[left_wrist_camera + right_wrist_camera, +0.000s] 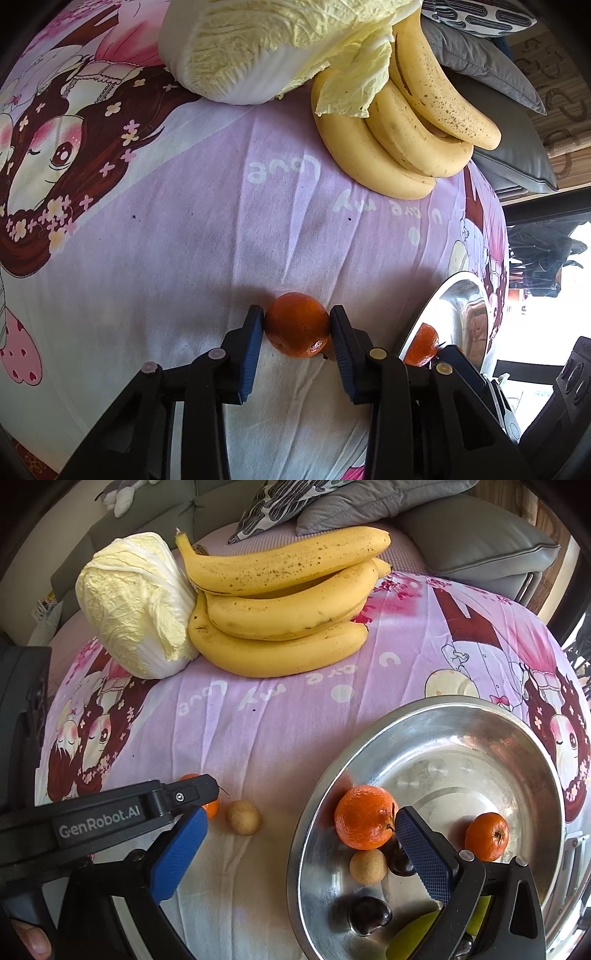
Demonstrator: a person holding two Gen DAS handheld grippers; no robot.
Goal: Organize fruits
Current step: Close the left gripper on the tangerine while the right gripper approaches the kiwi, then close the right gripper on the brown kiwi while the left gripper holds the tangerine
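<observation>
Left tongs [296, 325] clenched on mandarin [296, 324], blue pads touching both sides, fruit resting on pink cartoon-print cloth [207, 236] covering bench; right tongs [295, 849] spread wide, grasping nothing, one finger over steel bowl [532, 746]; bowl holds two mandarins [364, 816], longan, dark fruits; loose longan [243, 817] on cloth beside left tongs; banana bunch [284, 602] touching napa cabbage [136, 605] at far edge; grey sofa cushions [476, 542] beyond.

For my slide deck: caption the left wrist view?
Left claw shut on a mandarin on the pink cloth, bananas beyond.
</observation>
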